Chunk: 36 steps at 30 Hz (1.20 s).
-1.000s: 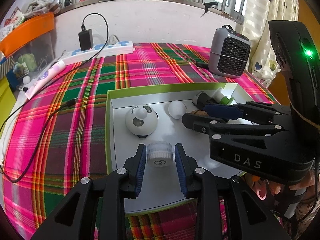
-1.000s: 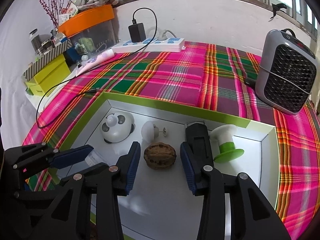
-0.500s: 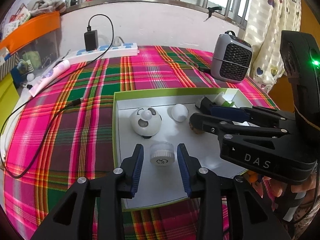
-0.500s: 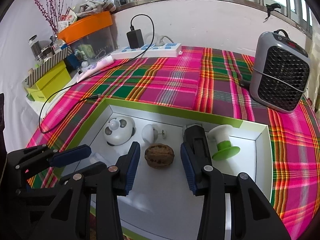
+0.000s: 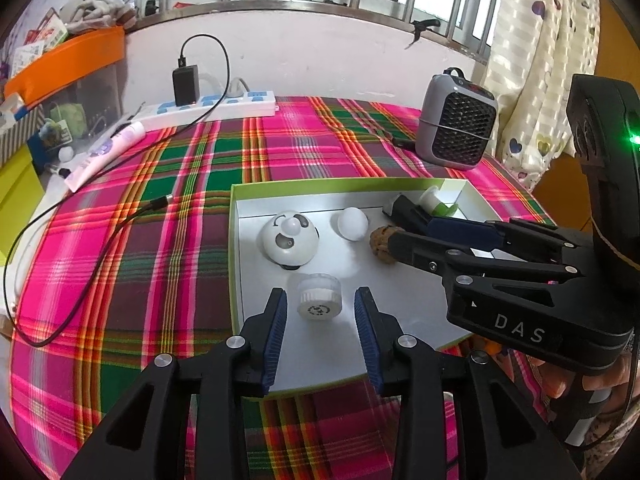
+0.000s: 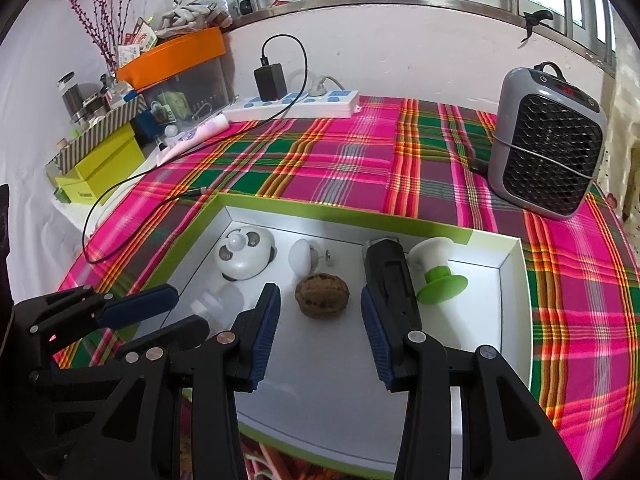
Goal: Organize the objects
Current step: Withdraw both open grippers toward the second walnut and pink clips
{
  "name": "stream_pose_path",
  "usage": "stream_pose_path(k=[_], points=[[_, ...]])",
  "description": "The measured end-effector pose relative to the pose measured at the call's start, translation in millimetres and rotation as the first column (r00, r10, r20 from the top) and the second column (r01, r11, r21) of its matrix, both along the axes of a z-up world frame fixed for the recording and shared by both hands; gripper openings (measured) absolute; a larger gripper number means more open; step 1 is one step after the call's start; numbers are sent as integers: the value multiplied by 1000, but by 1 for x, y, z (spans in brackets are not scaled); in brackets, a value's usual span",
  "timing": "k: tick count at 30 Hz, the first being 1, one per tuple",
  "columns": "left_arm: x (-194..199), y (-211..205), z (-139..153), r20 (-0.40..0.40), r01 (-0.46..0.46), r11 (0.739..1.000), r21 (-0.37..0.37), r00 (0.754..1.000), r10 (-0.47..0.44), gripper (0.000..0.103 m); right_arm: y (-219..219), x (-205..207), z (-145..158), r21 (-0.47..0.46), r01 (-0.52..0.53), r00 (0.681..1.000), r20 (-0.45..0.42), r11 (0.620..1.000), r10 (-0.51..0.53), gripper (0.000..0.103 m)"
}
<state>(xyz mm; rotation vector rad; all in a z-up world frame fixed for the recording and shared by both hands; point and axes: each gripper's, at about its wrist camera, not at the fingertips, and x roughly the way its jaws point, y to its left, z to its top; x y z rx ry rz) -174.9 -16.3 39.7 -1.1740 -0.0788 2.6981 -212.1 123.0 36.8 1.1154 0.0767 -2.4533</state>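
Left tool (image 5: pixel 320 312) spread around white jar (image 5: pixel 319 298), not pinching. Right tool (image 6: pixel 320 312) spread (walnut (image 6: pixel 322 293) between). Risk: sideways nudge rolls either across tray (image 6: pixel 514 288).

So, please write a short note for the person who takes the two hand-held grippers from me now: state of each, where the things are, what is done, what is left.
Left hand-held gripper: open, pads either side of the small white ribbed cap, not pressing it.
Right hand-held gripper: open, the walnut lies just ahead of its pads, untouched.
Everything lies in the green-rimmed tray: panda-faced dome, white knob, black device, white-and-green spool.
Done: these six things are in the tray.
Left: I cannot tell what else must go in; nothing is held.
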Motion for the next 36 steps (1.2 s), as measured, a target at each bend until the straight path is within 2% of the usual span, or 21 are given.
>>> stream_pose_path(k=[11,15,36], points=[[13,0,7,-15,-10,1000,-7,1000,10,33,5,17,7,-7,16,1000,-20,1000,-16,44],[20,2,11,-44,-32,998,-52,999,29,33,8,27,9,-6,26,999,-28,1000,-27,43],[60,3,17,-63,-37,999,-31,997,35,34,12,79,20,-12,44,995,-93,999,-45,43]])
